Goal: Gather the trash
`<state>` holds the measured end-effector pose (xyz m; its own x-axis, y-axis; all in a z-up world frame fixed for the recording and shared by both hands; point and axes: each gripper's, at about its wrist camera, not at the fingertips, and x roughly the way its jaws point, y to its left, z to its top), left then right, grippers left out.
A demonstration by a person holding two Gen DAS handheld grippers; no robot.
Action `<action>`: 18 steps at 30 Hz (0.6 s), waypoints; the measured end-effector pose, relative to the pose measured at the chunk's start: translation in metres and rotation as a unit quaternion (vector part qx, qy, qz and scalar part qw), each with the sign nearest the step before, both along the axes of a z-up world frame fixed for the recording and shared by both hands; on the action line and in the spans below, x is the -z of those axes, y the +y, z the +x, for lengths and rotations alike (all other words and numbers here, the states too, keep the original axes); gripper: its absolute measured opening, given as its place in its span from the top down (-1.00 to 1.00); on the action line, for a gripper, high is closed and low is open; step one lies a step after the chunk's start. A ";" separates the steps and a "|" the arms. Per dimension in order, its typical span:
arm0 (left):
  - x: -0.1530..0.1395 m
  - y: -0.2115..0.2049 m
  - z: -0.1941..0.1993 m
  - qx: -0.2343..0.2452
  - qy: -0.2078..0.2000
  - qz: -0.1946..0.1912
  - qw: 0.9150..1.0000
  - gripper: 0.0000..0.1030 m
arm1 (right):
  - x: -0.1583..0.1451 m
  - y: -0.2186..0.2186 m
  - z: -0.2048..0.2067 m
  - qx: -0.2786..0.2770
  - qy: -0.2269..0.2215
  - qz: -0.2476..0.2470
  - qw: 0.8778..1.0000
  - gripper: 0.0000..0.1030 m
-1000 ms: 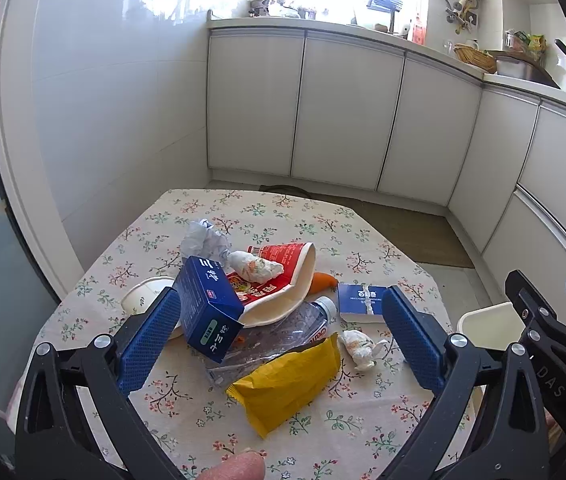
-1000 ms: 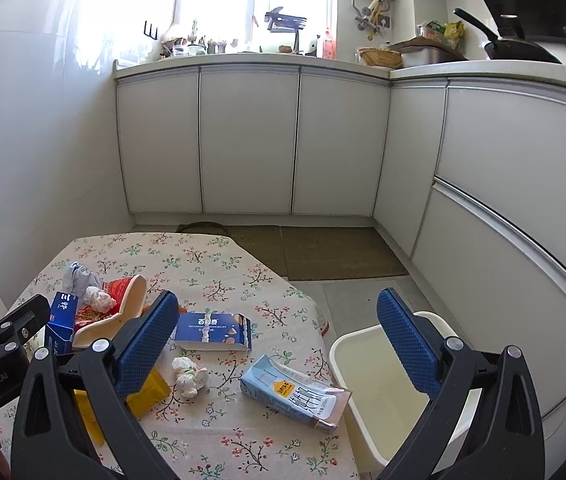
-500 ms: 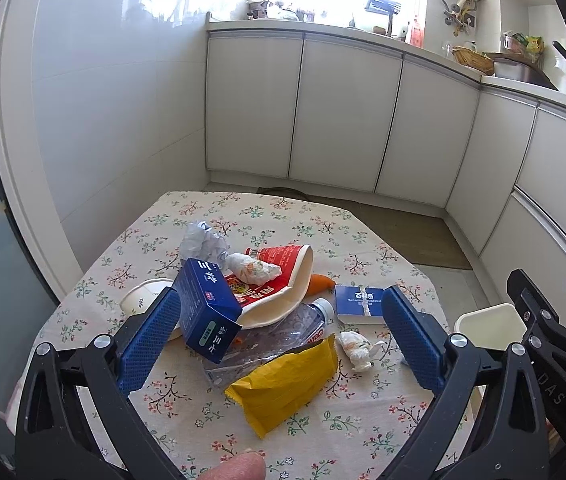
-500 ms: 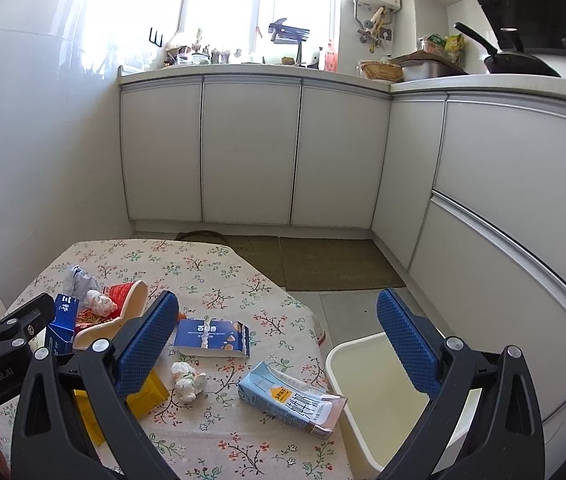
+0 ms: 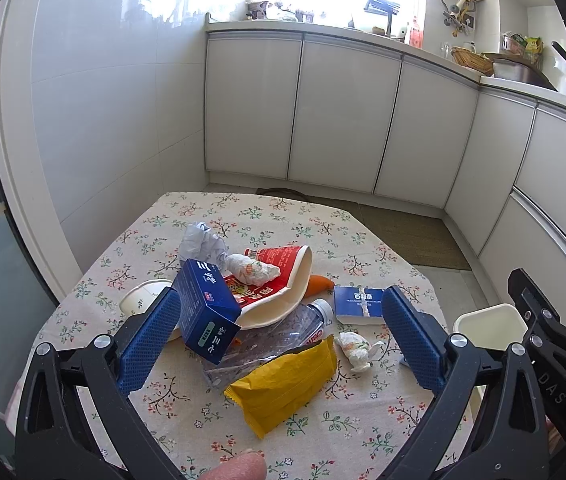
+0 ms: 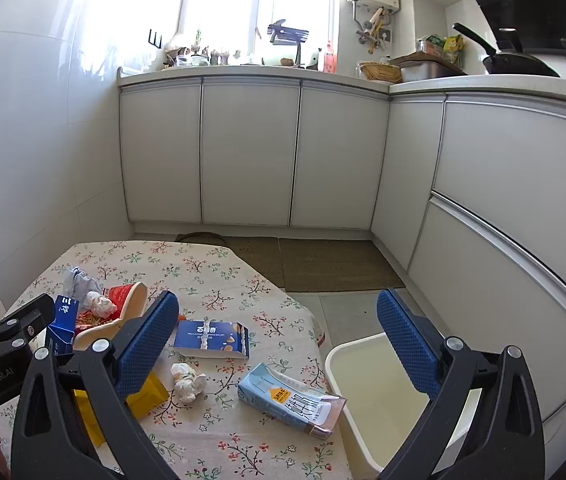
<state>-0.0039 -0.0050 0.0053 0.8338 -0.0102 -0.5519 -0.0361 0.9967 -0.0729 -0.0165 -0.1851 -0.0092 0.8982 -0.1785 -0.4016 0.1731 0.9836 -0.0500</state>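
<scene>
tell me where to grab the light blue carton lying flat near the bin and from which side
Grip the light blue carton across its narrow width near mid-body, coming from above with the right gripper, which is open. It lies flat on the tablecloth with its crushed end toward the bin, so the firmer, squarer end farther from the bin likely holds better.

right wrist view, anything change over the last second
Only the view drifted slightly: the right claw eased up and back a little, so the bin sits a bit lower in frame. Nothing grasped or released. Both claws stay open; the trash on the table has not moved.
</scene>
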 end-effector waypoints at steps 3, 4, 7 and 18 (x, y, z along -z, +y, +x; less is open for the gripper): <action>0.001 0.000 0.000 0.000 0.001 0.001 1.000 -0.87 | 0.000 0.000 0.000 0.000 -0.002 0.000 1.000 -0.87; 0.001 0.000 0.000 0.000 0.002 0.001 1.000 -0.87 | 0.000 0.000 0.000 0.001 -0.001 0.000 1.000 -0.88; 0.000 0.000 0.000 0.000 0.004 0.000 1.000 -0.87 | 0.001 0.000 0.000 0.001 0.002 -0.002 1.000 -0.87; 0.004 -0.001 0.001 0.000 0.002 0.007 1.000 -0.87 | 0.003 0.000 0.001 0.001 0.008 0.002 1.000 -0.87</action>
<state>-0.0033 -0.0059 0.0016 0.8314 -0.0025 -0.5556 -0.0360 0.9976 -0.0584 -0.0158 -0.1854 -0.0127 0.8910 -0.1787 -0.4173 0.1743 0.9835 -0.0491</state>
